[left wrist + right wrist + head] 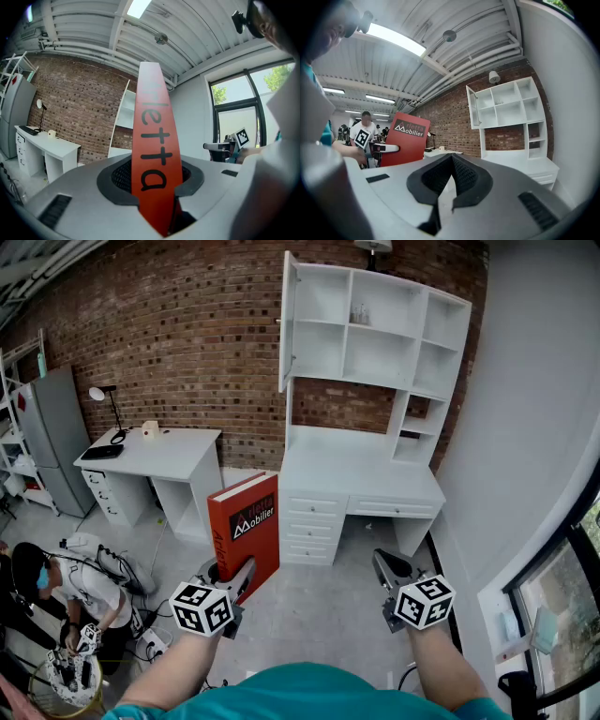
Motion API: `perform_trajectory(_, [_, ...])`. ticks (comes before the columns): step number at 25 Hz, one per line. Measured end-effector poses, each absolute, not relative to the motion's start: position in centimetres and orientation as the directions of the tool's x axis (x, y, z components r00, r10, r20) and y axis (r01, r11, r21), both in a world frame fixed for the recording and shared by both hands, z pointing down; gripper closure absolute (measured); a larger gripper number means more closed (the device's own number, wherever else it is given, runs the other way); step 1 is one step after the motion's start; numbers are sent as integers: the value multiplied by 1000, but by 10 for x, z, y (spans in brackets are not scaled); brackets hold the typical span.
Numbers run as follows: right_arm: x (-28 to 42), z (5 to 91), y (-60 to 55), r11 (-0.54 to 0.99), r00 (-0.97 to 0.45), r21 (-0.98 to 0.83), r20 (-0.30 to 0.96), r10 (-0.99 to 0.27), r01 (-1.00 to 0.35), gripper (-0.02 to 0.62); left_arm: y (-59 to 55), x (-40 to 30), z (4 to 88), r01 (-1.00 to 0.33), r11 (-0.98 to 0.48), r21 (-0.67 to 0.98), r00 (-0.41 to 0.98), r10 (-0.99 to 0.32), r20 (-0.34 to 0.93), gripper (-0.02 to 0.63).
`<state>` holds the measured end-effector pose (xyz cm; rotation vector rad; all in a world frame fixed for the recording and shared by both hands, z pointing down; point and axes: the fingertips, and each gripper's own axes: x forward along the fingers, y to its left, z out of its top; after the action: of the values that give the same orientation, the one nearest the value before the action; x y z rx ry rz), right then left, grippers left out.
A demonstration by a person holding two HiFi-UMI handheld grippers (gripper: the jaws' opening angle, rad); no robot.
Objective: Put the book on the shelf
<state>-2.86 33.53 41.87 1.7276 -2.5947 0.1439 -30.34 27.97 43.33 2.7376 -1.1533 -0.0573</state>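
Between the jaws of the left gripper (242, 579), the tall red hardcover book (246, 526) is clamped upright at its spine. At its 1 o'clock, well apart, the white cubby shelf unit (375, 329) is seen. At the book's 4 o'clock, the right gripper (392, 570) is seen closed and empty.

A white desk (178, 448) with a desk lamp (101, 397) stands against the brick wall (187, 324), a grey cabinet (52, 432) to its left. A person (75, 592) crouches on the floor (319, 606).
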Motion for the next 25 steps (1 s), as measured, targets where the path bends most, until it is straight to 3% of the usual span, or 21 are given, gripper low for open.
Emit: perform_trajectory(25, [38,417,335,392,-400,-101,74,-913,-914,575,278,-242,424,-727,-666,163,679,-734,31,440])
